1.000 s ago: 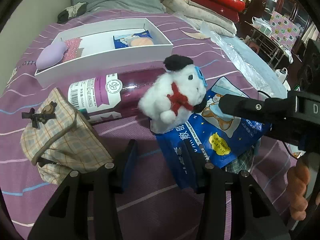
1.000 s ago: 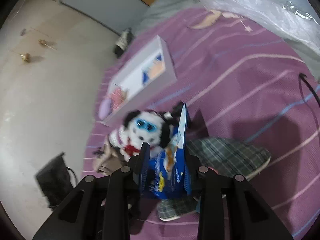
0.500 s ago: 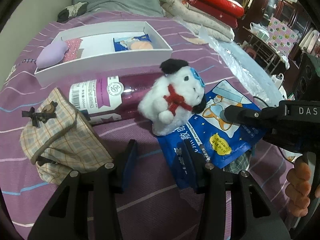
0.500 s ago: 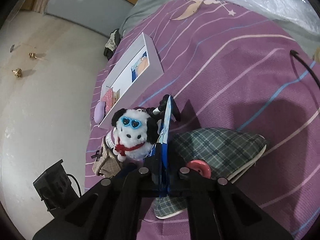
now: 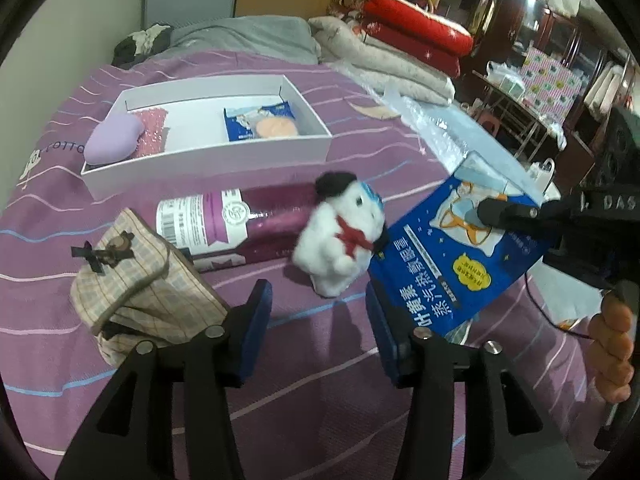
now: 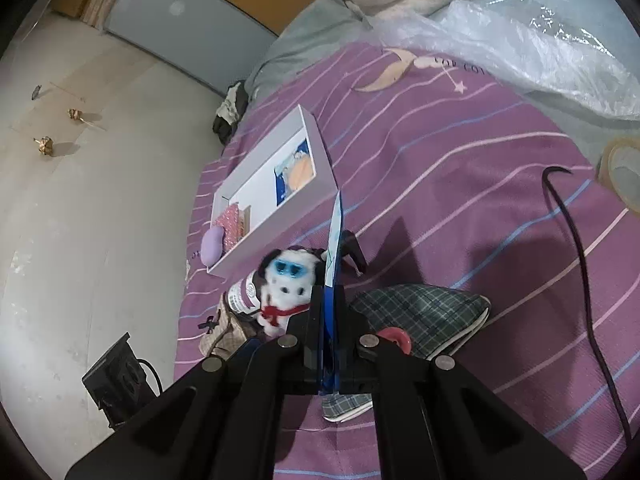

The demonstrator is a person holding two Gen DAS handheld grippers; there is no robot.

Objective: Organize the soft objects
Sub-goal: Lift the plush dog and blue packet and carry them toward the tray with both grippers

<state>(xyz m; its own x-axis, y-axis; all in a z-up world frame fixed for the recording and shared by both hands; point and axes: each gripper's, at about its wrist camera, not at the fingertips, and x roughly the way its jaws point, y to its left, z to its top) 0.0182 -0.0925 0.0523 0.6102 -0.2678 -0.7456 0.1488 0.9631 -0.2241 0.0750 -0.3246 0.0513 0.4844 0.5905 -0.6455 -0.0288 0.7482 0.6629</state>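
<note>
Purple striped bedspread (image 5: 320,420), several loose things on it. One white tray (image 5: 208,156) at the far side, holding four items: one lilac soft pad (image 5: 114,140) at its left end, one pink glittery piece (image 5: 152,136) just beside it, one small blue packet (image 5: 260,122) toward the right end with one peach round puff (image 5: 278,128) lying on it. In front of the tray, on the spread: one purple bottle (image 5: 240,228) lying on its side, white label toward the left; one checked cloth pouch (image 5: 144,296) with a dark bow, nearest the left gripper; one white plush dog (image 5: 344,236) with black ear, red scarf and blue glasses, blurred, leaning against the bottle. One blue foil packet (image 5: 452,264) with printed characters and a cartoon dog is lifted clear of the bed and tilted, its lower edge touching the plush. Right gripper (image 6: 326,300) pinches this packet, jaws pressed together on its edge; a person's hand (image 5: 612,344) grips the handle. Left gripper (image 5: 318,316) hangs above bare bedspread, jaws spread with nothing between them, just been widening. One green plaid slipper (image 6: 420,312) under the right gripper, one red round thing (image 6: 394,338) beside it. One black cable (image 6: 576,264) trails across the spread; one clear plastic sheet (image 6: 520,48) at the far edge
</note>
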